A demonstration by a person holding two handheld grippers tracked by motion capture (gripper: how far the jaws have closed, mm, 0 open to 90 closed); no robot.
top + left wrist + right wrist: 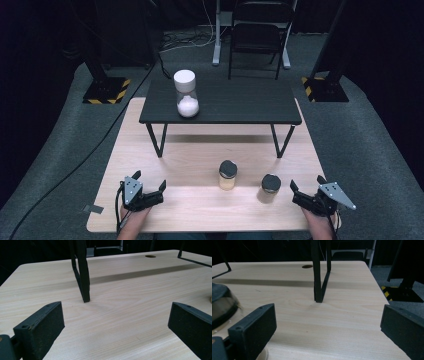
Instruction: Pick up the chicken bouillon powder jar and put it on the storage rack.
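Observation:
Two small jars with black lids stand on the wooden table: one jar near the middle, the other jar to its right. A tall clear jar with a white lid, half full of white powder, stands on the left part of the black raised shelf. My left gripper is open near the table's front left, nothing between its jaws. My right gripper is open at the front right, just right of the second jar, whose lid edge shows at the left of the right gripper view.
The shelf's black legs stand ahead of each gripper. A round hole is in the tabletop's far part. A black chair and stand bases with yellow-black tape sit on the floor beyond.

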